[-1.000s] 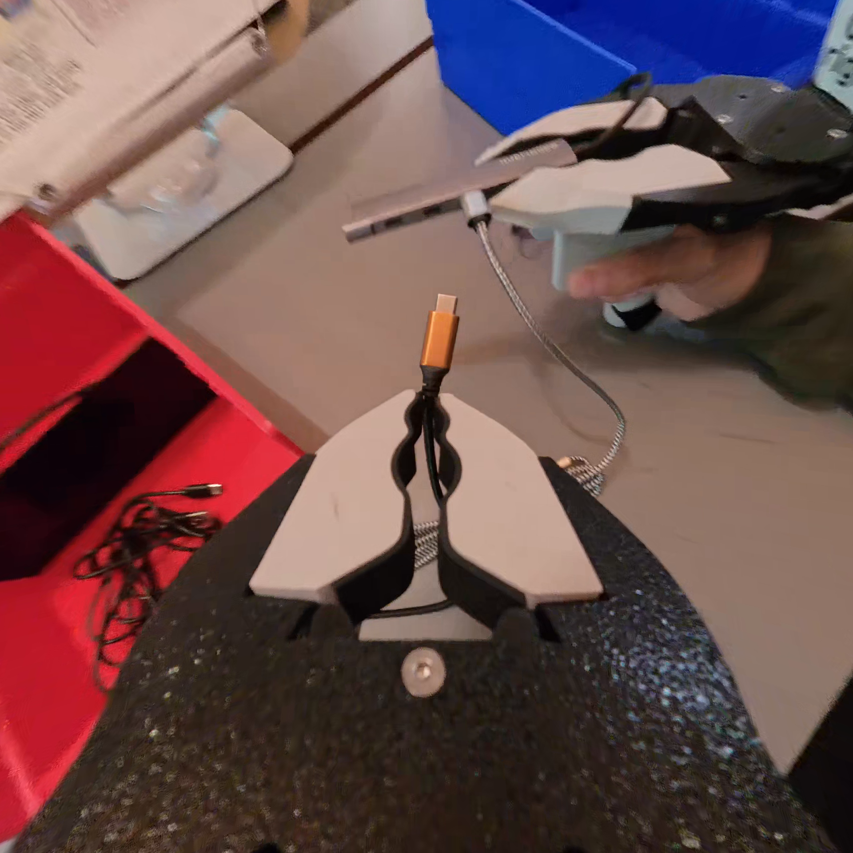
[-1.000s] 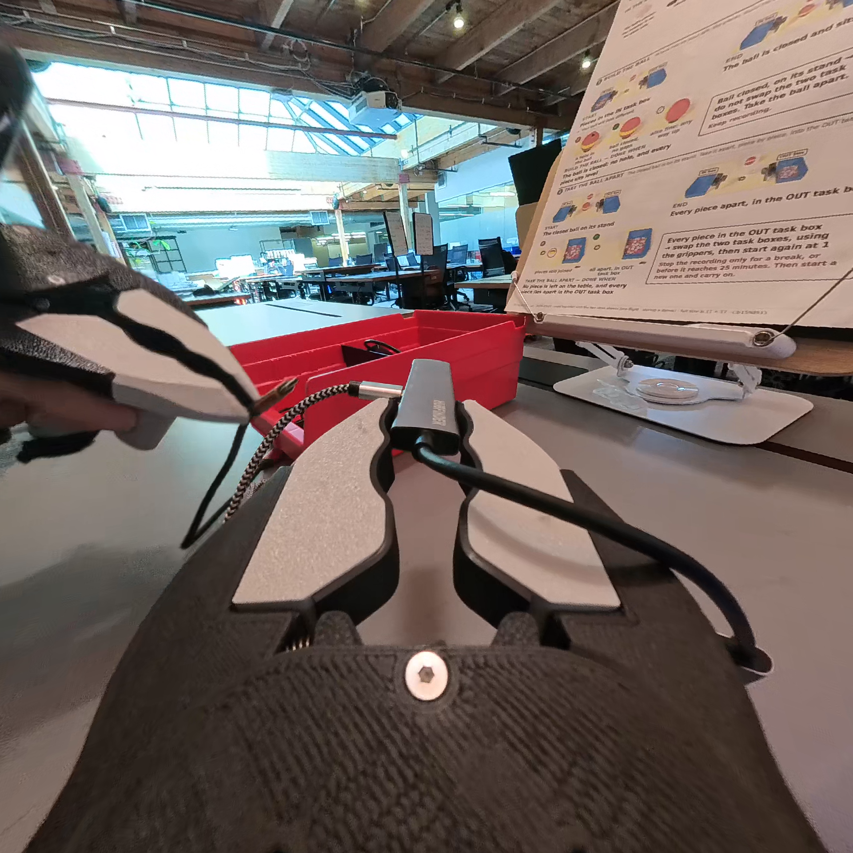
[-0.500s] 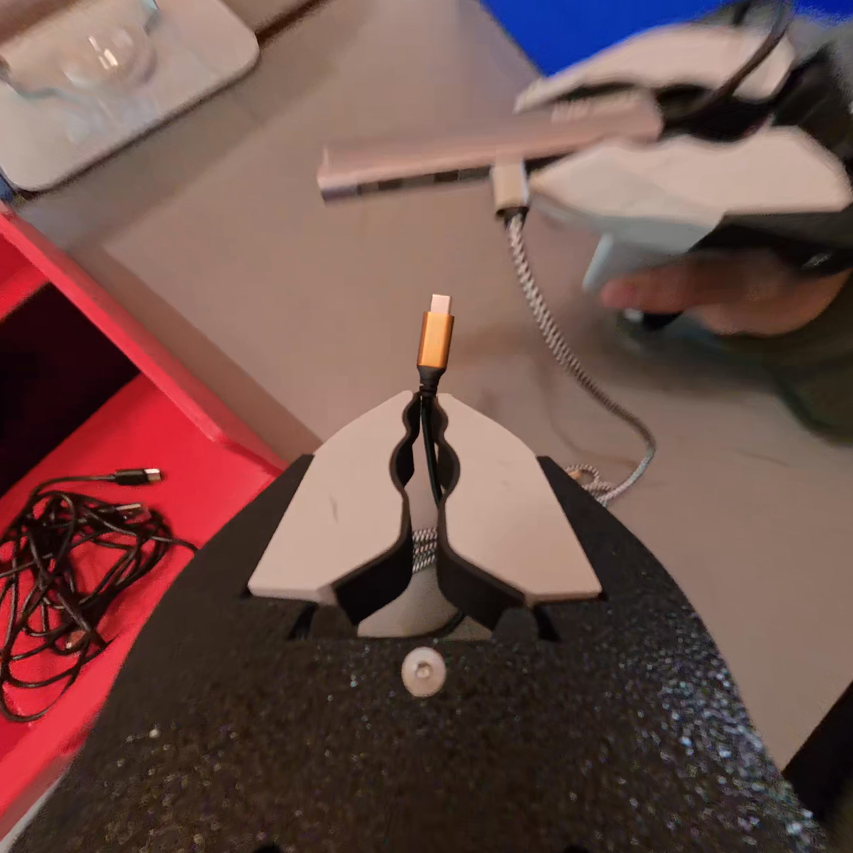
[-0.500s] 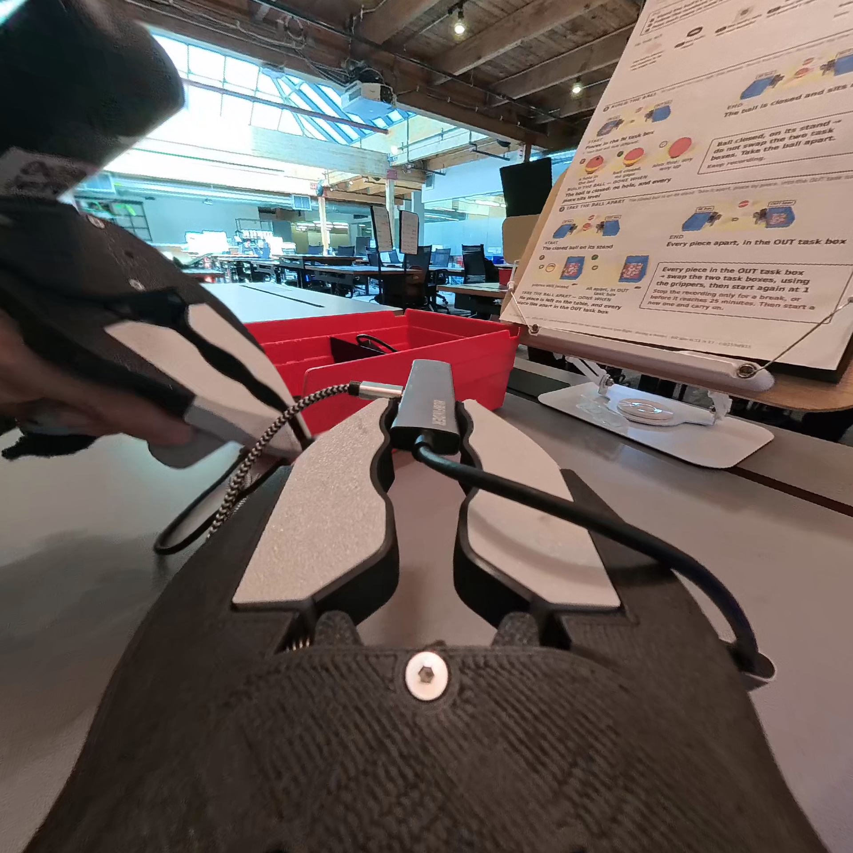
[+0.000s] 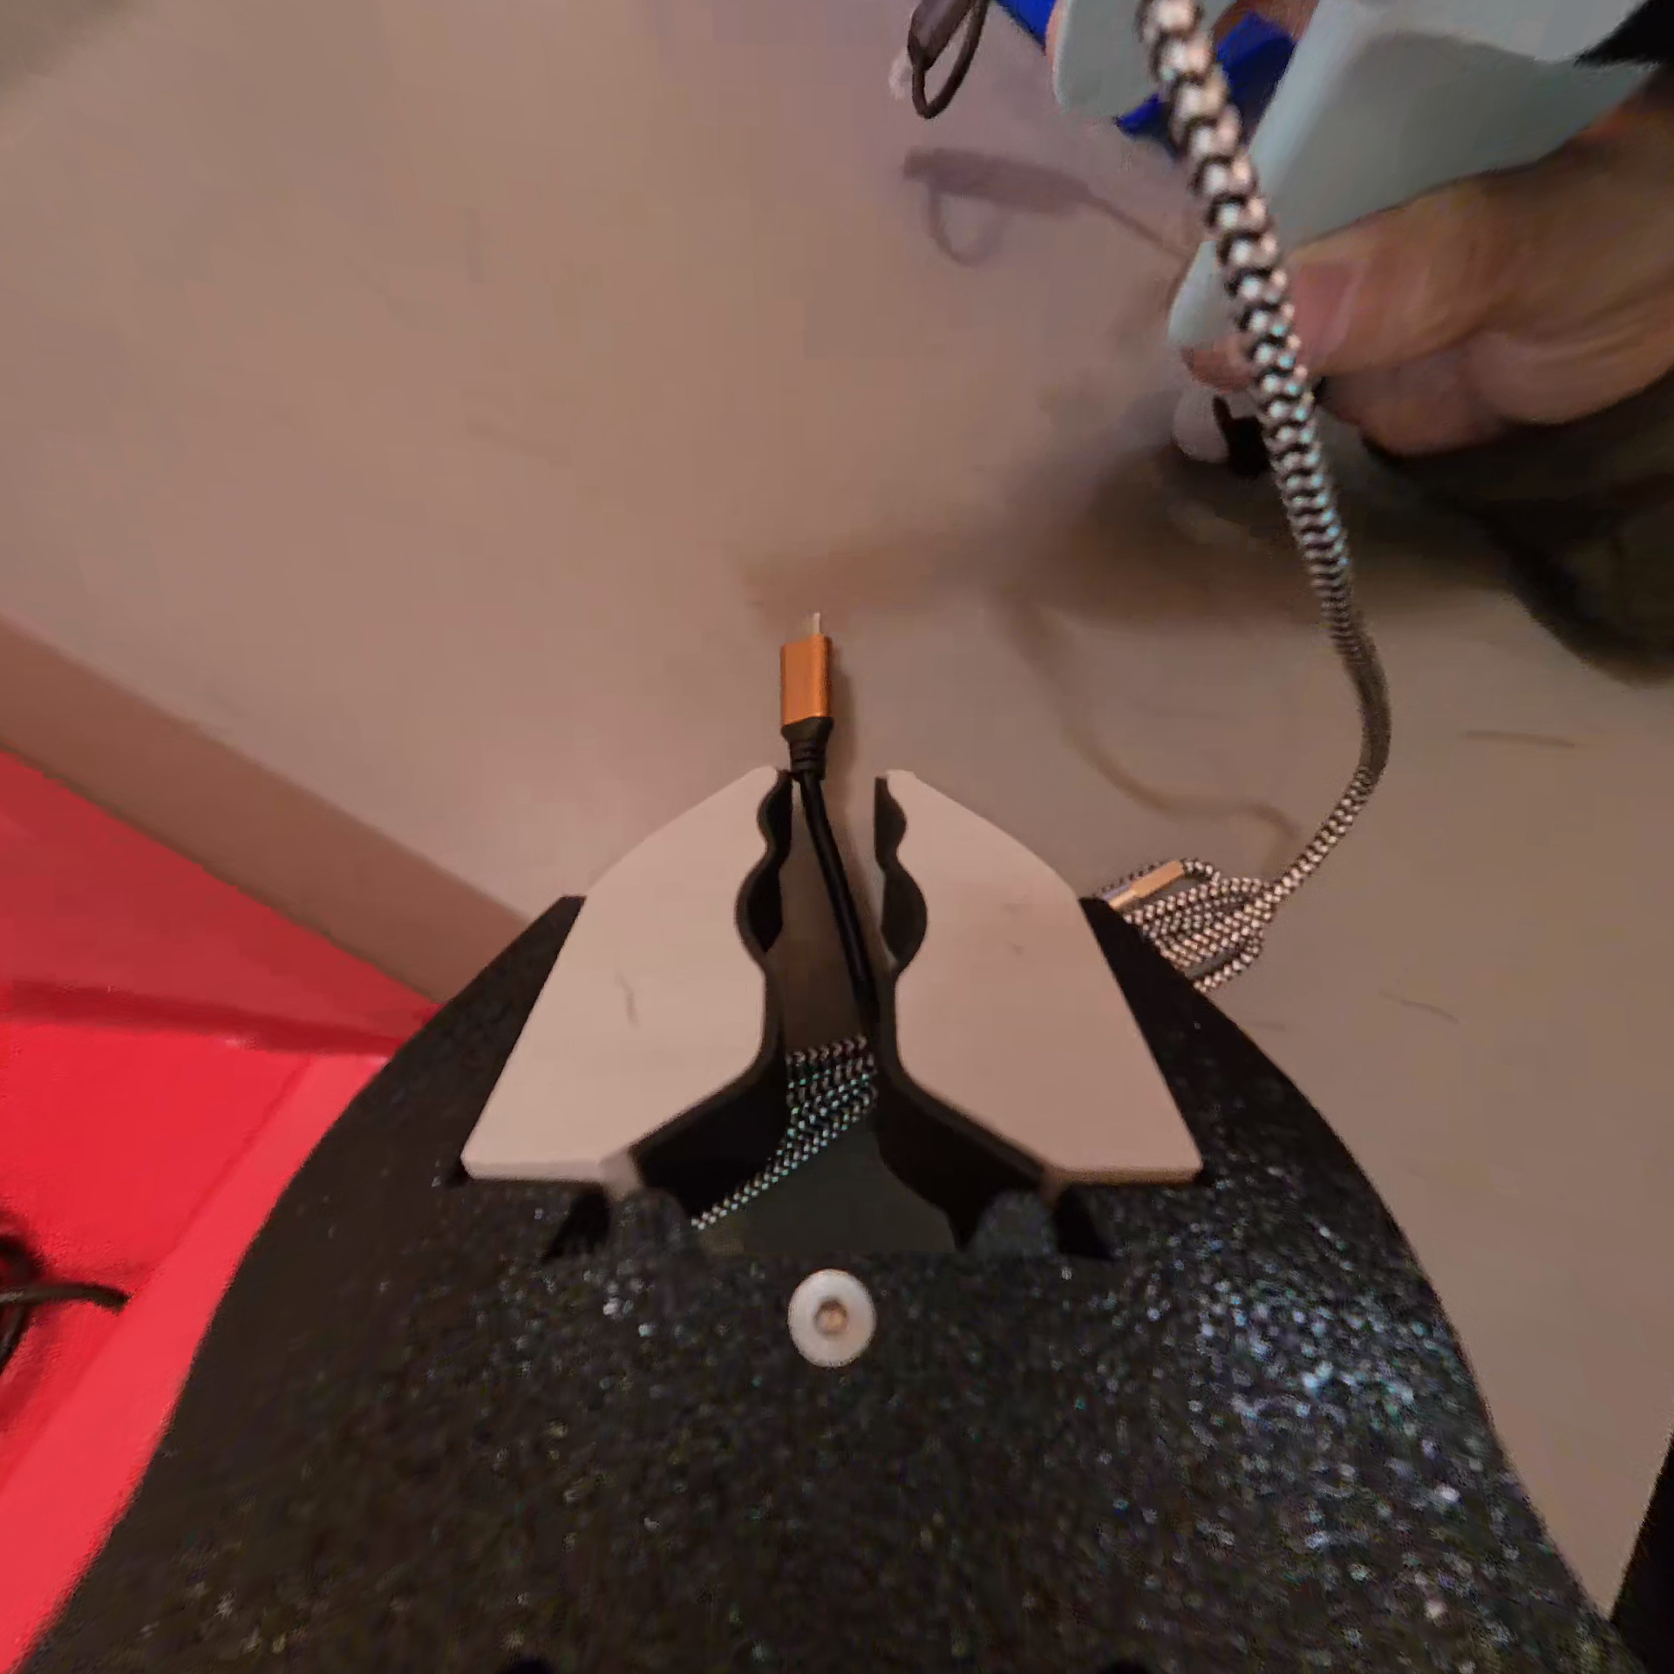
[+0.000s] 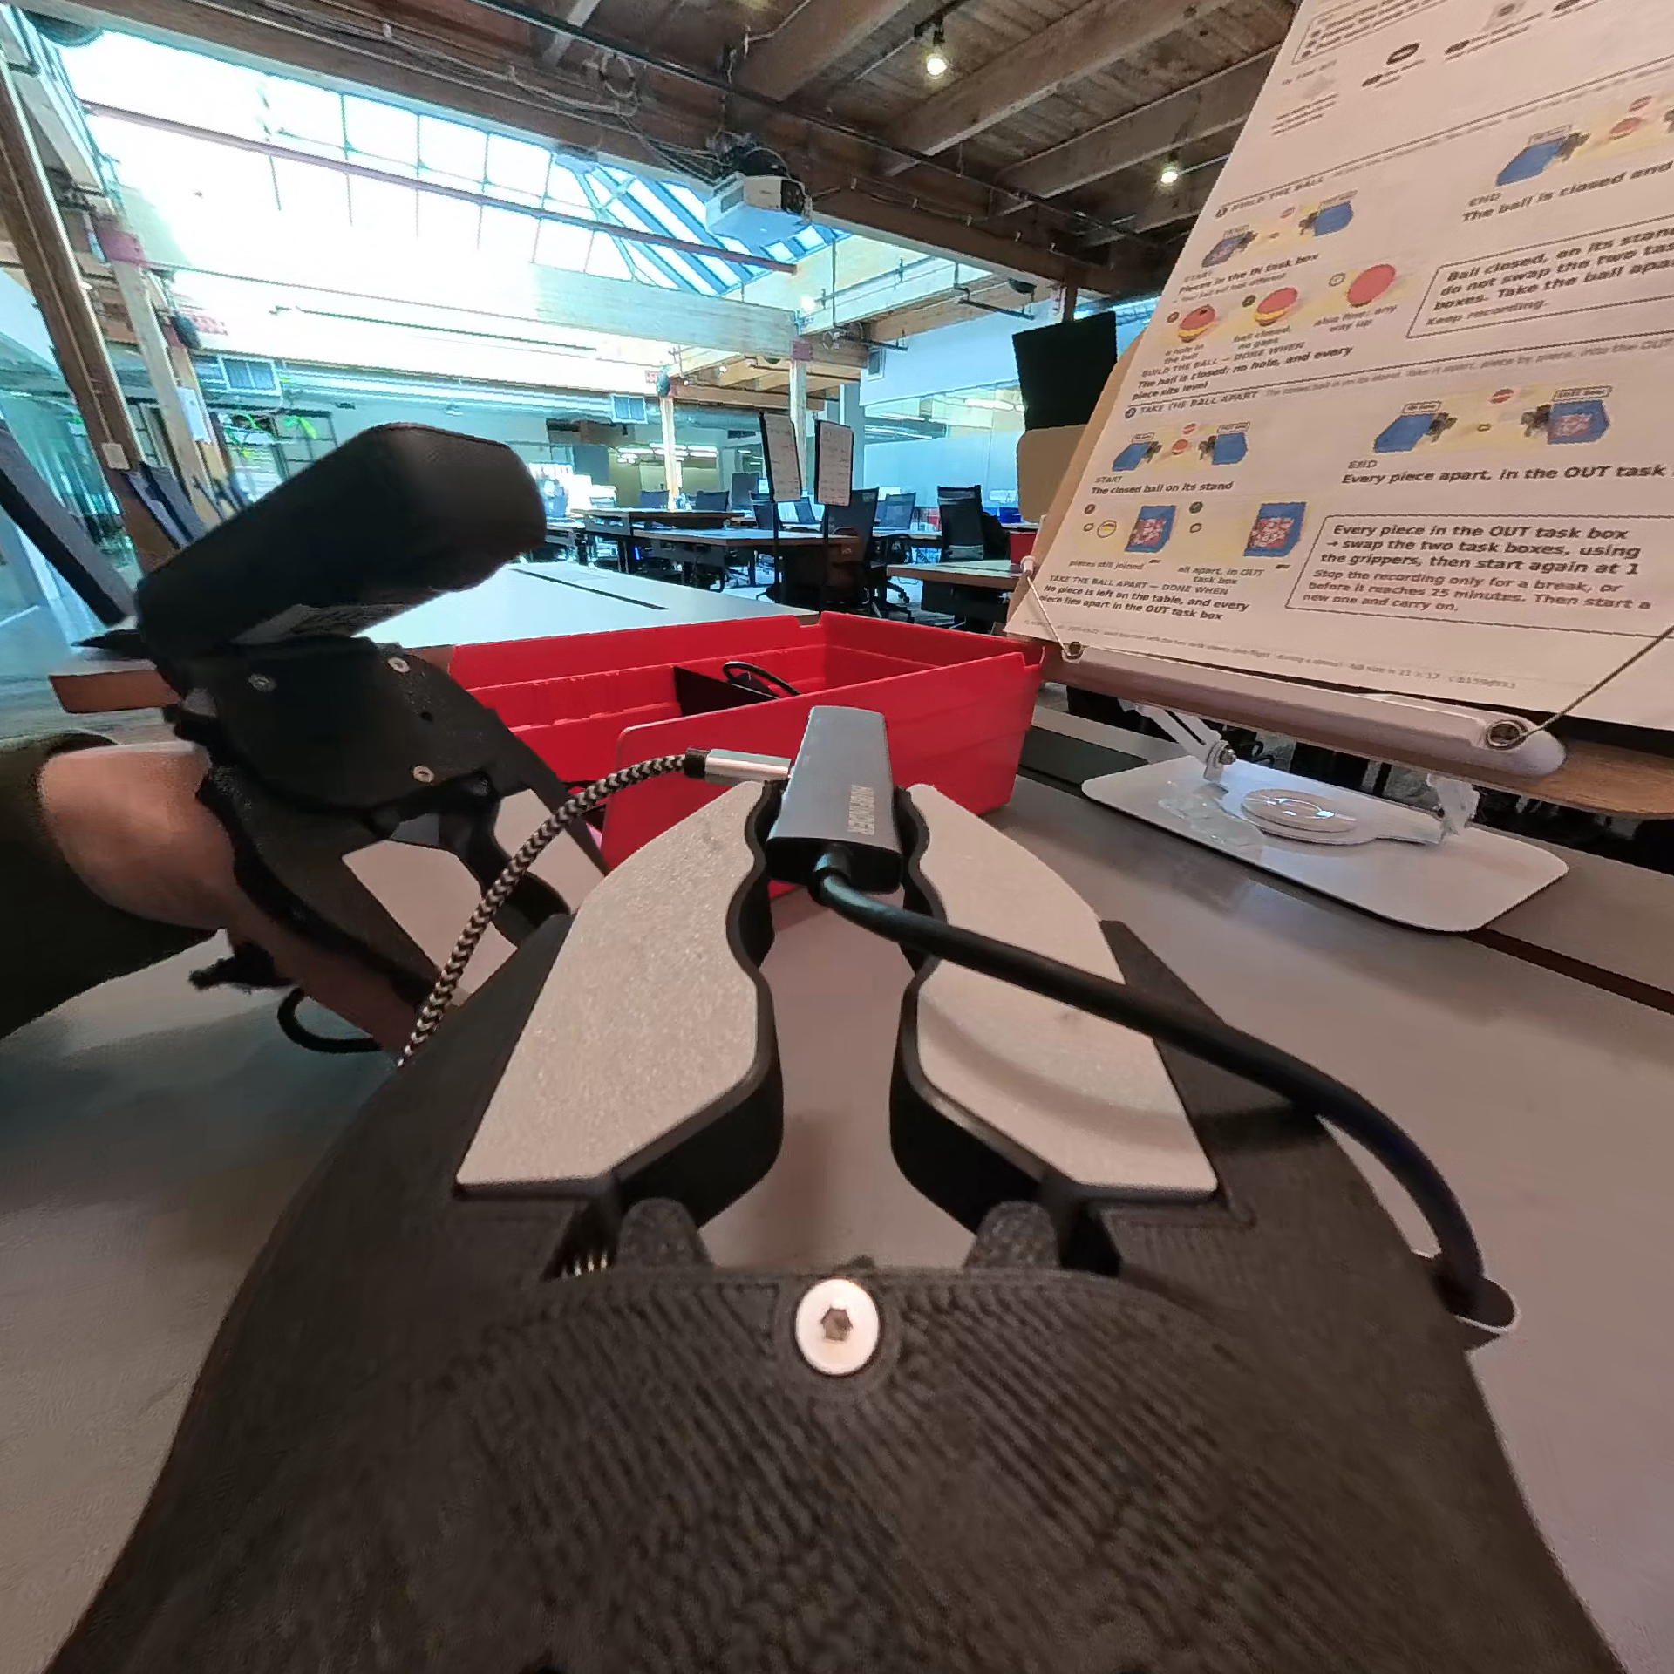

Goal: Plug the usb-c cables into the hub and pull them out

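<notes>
The left gripper (image 5: 829,774) has parted, its black cable (image 5: 833,870) lying loose between the jaws; the right gripper (image 6: 833,797) is clamping the hub (image 6: 838,788), braided cable (image 6: 507,892) plugged in, red bin (image 6: 906,725) sitting beyond on the grey table (image 6: 1449,1042).

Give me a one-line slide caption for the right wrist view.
Right claw clamps the dark hub, braided cable plugged into its side, red bin behind.
</notes>
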A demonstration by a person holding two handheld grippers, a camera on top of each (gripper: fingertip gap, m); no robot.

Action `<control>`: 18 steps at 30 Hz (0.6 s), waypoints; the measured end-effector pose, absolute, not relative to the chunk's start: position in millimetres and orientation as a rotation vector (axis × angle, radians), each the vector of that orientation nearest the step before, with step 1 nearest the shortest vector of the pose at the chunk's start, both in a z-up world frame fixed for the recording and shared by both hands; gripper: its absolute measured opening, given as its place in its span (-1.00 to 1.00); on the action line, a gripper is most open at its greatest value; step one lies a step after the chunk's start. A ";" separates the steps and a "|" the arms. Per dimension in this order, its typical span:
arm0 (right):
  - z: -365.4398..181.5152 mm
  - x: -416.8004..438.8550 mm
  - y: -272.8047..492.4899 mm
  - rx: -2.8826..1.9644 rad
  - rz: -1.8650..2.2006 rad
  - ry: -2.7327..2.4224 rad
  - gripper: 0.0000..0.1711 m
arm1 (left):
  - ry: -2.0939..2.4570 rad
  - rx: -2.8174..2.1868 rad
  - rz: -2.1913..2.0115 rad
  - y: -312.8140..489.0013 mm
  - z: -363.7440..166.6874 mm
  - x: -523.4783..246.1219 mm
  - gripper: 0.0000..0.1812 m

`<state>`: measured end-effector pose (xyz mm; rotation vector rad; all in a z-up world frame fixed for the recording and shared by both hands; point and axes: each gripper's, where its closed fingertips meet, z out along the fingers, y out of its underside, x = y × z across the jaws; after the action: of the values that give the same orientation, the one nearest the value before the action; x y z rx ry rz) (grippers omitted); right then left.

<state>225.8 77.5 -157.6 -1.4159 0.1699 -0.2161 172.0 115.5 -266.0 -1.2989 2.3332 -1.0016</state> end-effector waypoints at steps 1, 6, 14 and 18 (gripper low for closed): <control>-157.6 225.6 77.5 -1.416 -0.210 0.168 -0.71 | 2.317 -1.314 -1.032 115.4 -264.7 173.3 -0.81; -157.1 225.1 77.0 -1.411 -0.202 0.166 -0.72 | 2.204 -1.472 -1.177 116.7 -258.3 180.0 -0.74; -157.9 223.9 78.1 -1.419 -0.200 0.158 -0.71 | 2.106 -1.589 -1.024 135.8 -251.3 181.6 -0.72; -158.6 223.9 78.9 -1.424 -0.197 0.157 -0.72 | 2.087 -1.636 -0.913 142.7 -237.7 172.3 -0.72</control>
<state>223.9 78.9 -158.6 -1.4236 0.1574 -0.1967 172.3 142.7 -237.7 -1.6360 2.0869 -0.9134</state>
